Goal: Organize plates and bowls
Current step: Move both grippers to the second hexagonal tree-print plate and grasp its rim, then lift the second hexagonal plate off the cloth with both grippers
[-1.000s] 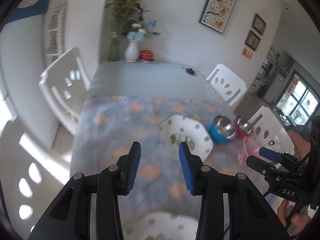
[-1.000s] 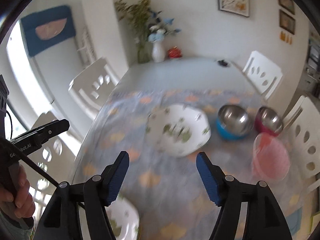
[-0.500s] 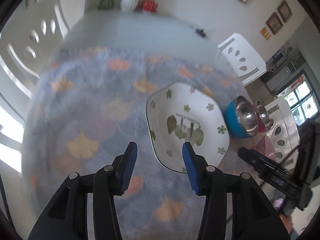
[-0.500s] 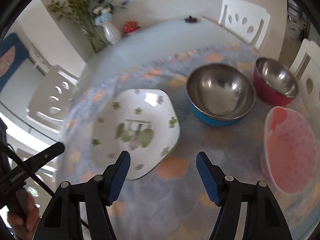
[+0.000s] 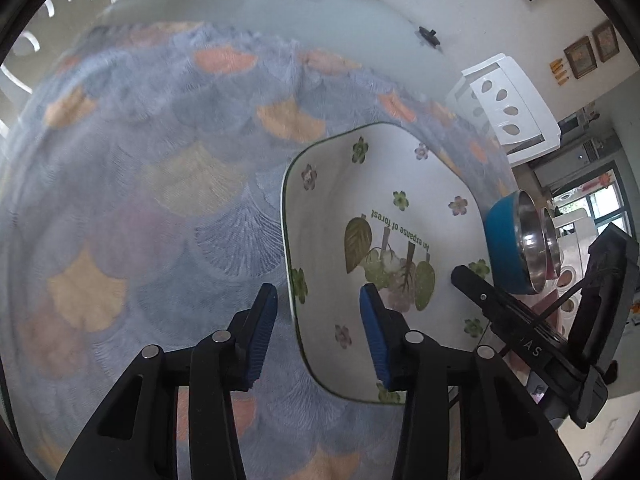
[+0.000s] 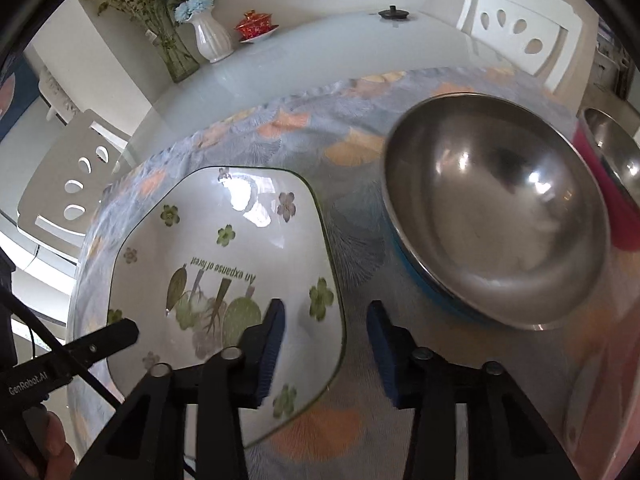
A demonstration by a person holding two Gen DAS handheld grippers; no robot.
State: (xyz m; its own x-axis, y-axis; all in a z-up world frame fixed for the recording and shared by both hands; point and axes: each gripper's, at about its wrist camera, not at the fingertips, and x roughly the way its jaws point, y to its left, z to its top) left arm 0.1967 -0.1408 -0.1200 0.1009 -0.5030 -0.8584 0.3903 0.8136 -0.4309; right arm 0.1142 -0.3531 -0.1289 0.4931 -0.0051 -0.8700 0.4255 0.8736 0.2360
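A white floral plate (image 5: 384, 216) with leaf art lies on the patterned tablecloth (image 5: 160, 200); it also shows in the right wrist view (image 6: 224, 264). My left gripper (image 5: 316, 316) is open, its fingers straddling the plate's left rim. My right gripper (image 6: 326, 334) is open, its fingers straddling the plate's right rim. A steel bowl with a blue outside (image 6: 496, 224) stands to the right of the plate, and also shows in the left wrist view (image 5: 514, 244). A steel bowl with a red outside (image 6: 612, 160) stands beyond it.
White chairs (image 6: 520, 28) stand around the glass table (image 6: 300, 56). A vase of flowers (image 6: 210, 36), a red lidded cup (image 6: 254, 26) and a small black object (image 6: 394, 13) stand at the far end.
Both grippers have dropped and moved forward to the floral plate, one at each side rim. The right gripper's jaws have narrowed. The pink bowl has left view.
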